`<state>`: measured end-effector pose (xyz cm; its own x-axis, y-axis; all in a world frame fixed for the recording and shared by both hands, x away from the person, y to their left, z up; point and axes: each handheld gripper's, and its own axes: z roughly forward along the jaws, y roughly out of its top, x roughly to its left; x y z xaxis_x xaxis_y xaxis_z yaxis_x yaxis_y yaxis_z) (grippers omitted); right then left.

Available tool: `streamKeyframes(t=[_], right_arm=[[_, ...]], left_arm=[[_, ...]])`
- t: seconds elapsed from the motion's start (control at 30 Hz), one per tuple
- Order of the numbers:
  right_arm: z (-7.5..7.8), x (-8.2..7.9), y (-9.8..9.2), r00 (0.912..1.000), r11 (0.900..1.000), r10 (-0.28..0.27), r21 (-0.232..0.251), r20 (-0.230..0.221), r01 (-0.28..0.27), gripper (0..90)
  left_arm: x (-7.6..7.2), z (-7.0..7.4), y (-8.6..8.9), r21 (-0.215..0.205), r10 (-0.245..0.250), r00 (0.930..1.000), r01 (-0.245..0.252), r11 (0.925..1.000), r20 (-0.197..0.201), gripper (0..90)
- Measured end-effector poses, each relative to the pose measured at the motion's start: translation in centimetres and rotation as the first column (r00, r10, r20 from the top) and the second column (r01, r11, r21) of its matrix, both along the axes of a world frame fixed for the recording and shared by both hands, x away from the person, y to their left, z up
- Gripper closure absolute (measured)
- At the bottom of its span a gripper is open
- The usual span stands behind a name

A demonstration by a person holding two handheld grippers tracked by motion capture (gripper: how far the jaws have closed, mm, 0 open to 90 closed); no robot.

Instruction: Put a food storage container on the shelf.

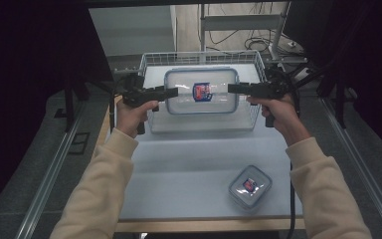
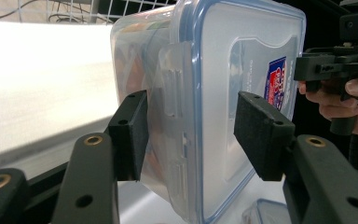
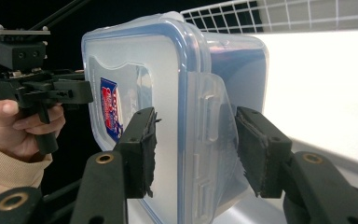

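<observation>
A large clear plastic container (image 1: 201, 104) with a blue-rimmed lid and a red-and-blue label hangs over the wire basket (image 1: 199, 55), held at both short ends. My left gripper (image 1: 171, 92) is shut on its left end and my right gripper (image 1: 234, 88) on its right end. In the left gripper view the pads (image 2: 130, 135) clamp the container (image 2: 214, 70) across its side latch, one on the body and one on the lid. The right gripper view shows the same grip (image 3: 193, 140) on the container (image 3: 135, 65) at the opposite latch.
A small clear lidded container (image 1: 249, 186) with the same label lies on the white table (image 1: 189, 164) at the front right. The wire basket stands at the table's far edge. Metal rails run along both sides of the table.
</observation>
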<state>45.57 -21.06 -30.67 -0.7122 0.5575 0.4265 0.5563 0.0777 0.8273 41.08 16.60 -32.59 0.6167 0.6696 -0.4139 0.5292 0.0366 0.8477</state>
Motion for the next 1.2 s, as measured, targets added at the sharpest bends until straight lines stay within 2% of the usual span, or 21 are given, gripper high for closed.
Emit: streamKeyframes(t=[0.27, 0.63, 0.8, 0.93, 1.03, 1.2], right_arm=[[1.1, 1.9, 0.0, 0.9999, 1.000, -0.004, -0.002, 0.010, 0.004, 49.2], [1.6, 4.7, -0.4, 0.9998, 1.000, -0.018, 0.018, 0.001, 0.017, 49.2], [1.6, 5.8, -0.5, 0.9998, 1.000, -0.018, 0.020, -0.009, 0.018, 49.1], [1.4, 6.7, -0.4, 0.9994, 1.000, -0.024, 0.016, -0.024, 0.024, 49.0], [1.1, 7.3, -0.4, 0.9988, 1.000, -0.027, 0.013, -0.041, 0.028, 48.9], [0.9, 7.9, -0.5, 0.9975, 0.999, -0.038, 0.025, -0.059, 0.039, 48.6]], left_arm=[[2.1, 0.9, 0.0, -0.001, -0.003, 1.0000, 0.003, 1.0000, -0.001, 46.6], [5.2, 1.9, -0.3, 0.009, -0.007, 1.0000, 0.007, 0.9999, 0.000, 46.5], [6.2, 1.9, -0.3, 0.002, -0.005, 0.9999, 0.005, 1.0000, -0.011, 46.5], [7.1, 1.3, -0.3, -0.001, -0.006, 0.9996, 0.006, 1.0000, -0.026, 46.4], [7.6, 0.9, -0.3, -0.024, 0.001, 0.9993, -0.002, 0.9997, -0.036, 46.4], [8.3, 0.9, -0.2, -0.034, 0.001, 0.9987, -0.003, 0.9994, -0.051, 46.6]])
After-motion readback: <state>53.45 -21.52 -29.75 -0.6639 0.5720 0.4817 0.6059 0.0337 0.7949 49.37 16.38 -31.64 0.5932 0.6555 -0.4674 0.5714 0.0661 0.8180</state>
